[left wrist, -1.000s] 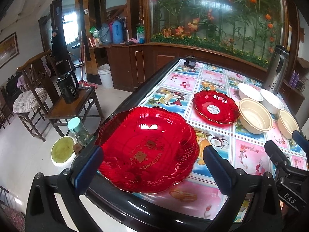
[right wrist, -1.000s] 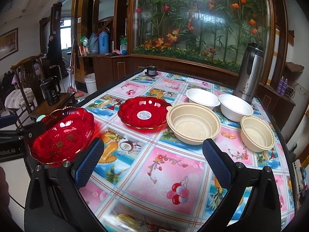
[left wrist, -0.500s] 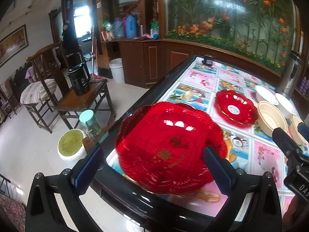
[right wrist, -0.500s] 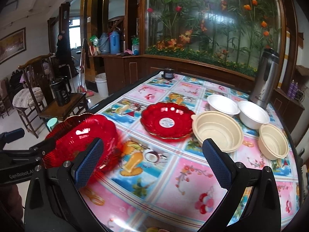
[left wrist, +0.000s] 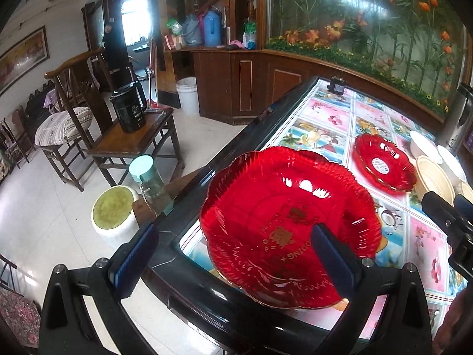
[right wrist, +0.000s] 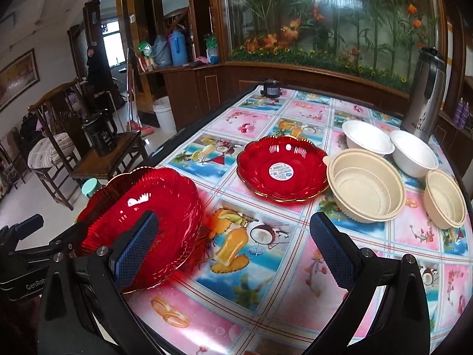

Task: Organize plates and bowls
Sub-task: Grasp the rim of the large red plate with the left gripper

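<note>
A large red plate lies at the near left corner of the table, its left rim at my left gripper. My left gripper is open, its right finger over the plate's near rim and its left finger beyond the table edge. A smaller red plate with a white sticker lies mid-table. Right of it stand a large beige bowl, a small beige bowl and two white bowls. My right gripper is open and empty above the tablecloth.
A steel thermos stands at the table's far right. A small black object sits at the far edge. Left of the table are a wooden side table with a black kettle, a chair, a bottle and a stool.
My left gripper has shifted left, so the large red plate now sits toward its right finger. My right gripper has moved toward the large red plate, which looms larger.
</note>
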A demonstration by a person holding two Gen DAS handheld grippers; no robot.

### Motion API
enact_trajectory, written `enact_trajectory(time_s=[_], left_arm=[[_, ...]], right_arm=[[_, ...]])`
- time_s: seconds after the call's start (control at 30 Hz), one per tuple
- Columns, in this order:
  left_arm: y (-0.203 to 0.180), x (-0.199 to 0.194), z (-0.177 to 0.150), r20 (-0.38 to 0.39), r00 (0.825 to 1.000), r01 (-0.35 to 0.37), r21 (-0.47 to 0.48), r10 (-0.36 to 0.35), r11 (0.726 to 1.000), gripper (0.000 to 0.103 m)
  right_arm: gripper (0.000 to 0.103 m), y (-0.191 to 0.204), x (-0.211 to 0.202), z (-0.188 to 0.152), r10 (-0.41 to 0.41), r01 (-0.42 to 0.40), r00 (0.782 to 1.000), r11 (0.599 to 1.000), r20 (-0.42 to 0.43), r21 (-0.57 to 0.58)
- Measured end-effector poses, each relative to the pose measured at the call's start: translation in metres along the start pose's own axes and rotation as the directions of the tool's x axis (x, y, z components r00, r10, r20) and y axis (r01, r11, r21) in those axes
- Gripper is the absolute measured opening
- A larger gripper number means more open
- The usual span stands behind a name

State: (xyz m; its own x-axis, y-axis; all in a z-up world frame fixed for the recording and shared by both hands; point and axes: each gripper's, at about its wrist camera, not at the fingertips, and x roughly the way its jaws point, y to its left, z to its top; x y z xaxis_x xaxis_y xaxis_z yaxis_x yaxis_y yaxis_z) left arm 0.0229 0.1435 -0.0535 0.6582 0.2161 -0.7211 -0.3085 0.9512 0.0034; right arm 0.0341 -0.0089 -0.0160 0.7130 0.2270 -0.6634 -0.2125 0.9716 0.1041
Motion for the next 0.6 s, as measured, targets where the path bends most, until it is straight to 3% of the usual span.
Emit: enact_trajectory(time_s=[0.23, 0.6], left_arm=[[0.014, 0.021, 0.000, -0.074, 0.996, 0.044, -0.009, -0.044, 0.999, 0.103], [0.021, 0.054, 0.001, -0.188, 0.981, 0.039, -0.035, -0.045, 0.999, 0.103]], right_arm=[[0.103, 0.002, 0.023, -0.001, 0.021, -0.020, 0.997, 1.000, -0.078, 0.014], [0.103, 0.015, 0.073, -0.002, 0.038, -0.035, 0.976, 0.999, -0.213, 0.016]])
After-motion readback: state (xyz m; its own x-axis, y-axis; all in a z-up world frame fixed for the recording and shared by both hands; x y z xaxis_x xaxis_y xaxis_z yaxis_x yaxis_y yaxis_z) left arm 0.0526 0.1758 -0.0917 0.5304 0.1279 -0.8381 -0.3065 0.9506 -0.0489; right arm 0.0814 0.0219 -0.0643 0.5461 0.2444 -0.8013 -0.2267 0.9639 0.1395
